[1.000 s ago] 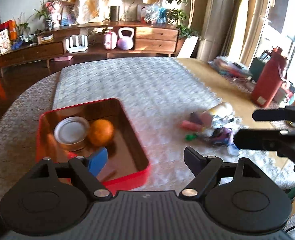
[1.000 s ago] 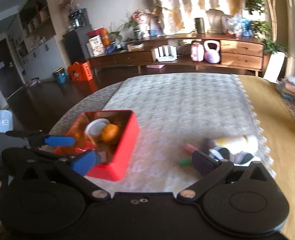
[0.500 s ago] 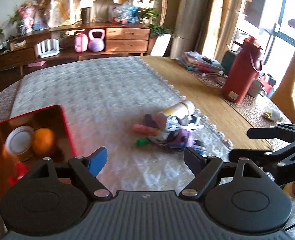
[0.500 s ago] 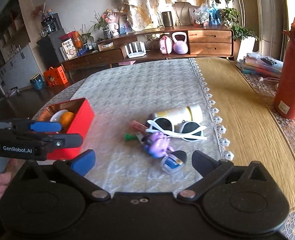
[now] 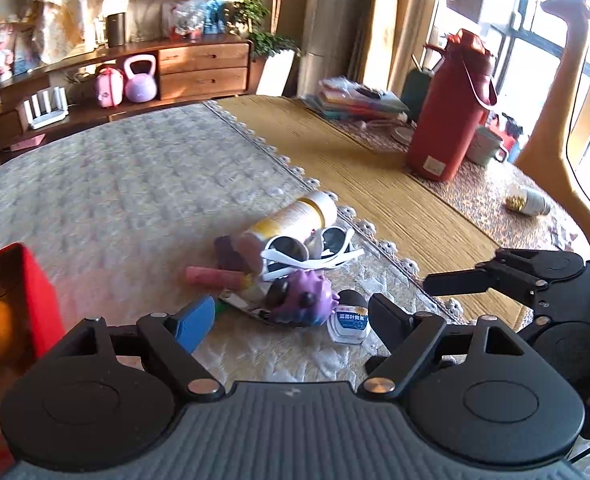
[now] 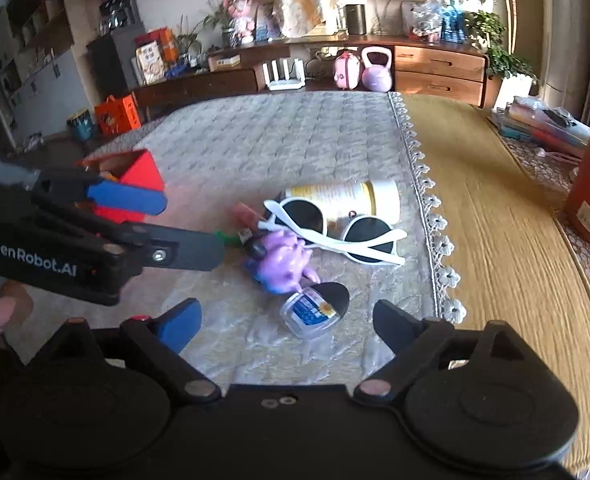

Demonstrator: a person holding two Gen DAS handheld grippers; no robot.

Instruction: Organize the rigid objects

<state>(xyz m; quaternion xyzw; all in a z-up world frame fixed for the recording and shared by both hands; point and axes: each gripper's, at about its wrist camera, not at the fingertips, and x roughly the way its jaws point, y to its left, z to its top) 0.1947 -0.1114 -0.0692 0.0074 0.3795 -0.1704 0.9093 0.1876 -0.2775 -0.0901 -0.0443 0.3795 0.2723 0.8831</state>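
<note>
Background only — red thermos jug [image 5: 449, 108] upright on woven runner [image 5: 375, 184], stacked books [image 5: 355, 98] behind it. Wooden sideboard [image 6: 435, 66] at the back — purple kettlebell [image 6: 377, 70], pink toy [image 6: 346, 65] side by side.

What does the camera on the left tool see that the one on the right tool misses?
Only the left wrist view shows the whole tall red thermos jug and the small glass jar lying on its side. Only the right wrist view shows the orange box on the floor. Both show the white-framed sunglasses, the purple toy creature, the yellow-labelled cylindrical bottle and the red metal box.
</note>
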